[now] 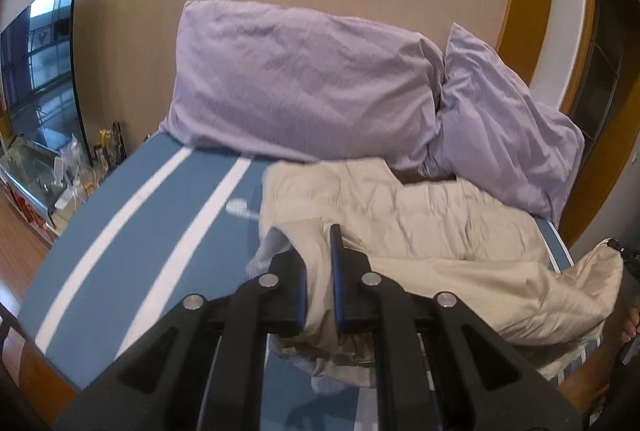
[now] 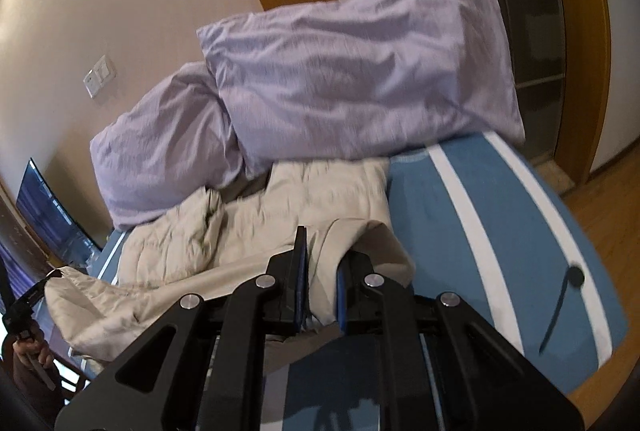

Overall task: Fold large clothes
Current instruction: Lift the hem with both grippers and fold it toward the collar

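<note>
A large beige garment [image 1: 420,223] lies crumpled on the blue bed with white stripes [image 1: 132,239]. My left gripper [image 1: 320,263] is shut on one edge of the garment and holds it lifted above the bed. My right gripper [image 2: 322,267] is shut on another edge of the same garment [image 2: 248,227], also lifted. The cloth hangs between the two grippers and sags back onto the bed. The right gripper also shows at the right edge of the left wrist view [image 1: 618,251], and the left gripper at the left edge of the right wrist view [image 2: 36,291].
Two lilac pillows [image 1: 304,83] [image 1: 500,123] lean against the wall at the head of the bed. A television [image 1: 40,71] and a cluttered low cabinet [image 1: 60,175] stand left of the bed. A wooden door frame [image 2: 584,51] and wooden floor [image 2: 608,207] lie to the right.
</note>
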`<state>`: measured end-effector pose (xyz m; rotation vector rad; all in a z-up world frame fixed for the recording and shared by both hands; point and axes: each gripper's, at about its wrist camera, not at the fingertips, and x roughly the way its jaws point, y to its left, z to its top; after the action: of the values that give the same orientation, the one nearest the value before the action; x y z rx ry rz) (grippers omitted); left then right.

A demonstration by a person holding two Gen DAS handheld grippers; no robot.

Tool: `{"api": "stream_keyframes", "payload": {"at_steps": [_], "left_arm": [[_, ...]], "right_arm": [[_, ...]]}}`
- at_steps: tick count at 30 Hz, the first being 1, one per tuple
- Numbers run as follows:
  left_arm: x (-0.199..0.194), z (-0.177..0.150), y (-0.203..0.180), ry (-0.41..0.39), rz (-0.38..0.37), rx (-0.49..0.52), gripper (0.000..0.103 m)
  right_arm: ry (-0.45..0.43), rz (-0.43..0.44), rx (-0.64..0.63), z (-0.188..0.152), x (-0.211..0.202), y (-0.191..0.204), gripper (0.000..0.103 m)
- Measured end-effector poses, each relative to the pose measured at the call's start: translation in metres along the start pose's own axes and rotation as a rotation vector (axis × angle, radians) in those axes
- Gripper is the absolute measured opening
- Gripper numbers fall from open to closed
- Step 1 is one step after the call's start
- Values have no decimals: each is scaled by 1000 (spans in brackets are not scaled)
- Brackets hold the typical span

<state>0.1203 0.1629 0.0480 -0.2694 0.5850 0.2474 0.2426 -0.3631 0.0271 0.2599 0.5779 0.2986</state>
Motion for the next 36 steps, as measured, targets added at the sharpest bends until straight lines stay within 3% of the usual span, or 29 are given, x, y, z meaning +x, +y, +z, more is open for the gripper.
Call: {"api": "stream_keyframes", "payload": {"at_steps": [8,18,24,33,36], "left_arm": [[48,51,-5,-16,37,-21,10],[137,95,-12,3,88,-32,10],[198,107,-16,26,130,-39,10],[260,98,-21,65,187,-10,12],[270,94,-23,76,207,-1,15]], "right_arm": [[-34,-41,-25,50,50,13,12],[-51,-112,-14,94,147,15,12],[-38,-153,7,100,202,12,12],[46,-218,52,88,268,-7,13],[88,-225,78,85,278,-13,19]]}}
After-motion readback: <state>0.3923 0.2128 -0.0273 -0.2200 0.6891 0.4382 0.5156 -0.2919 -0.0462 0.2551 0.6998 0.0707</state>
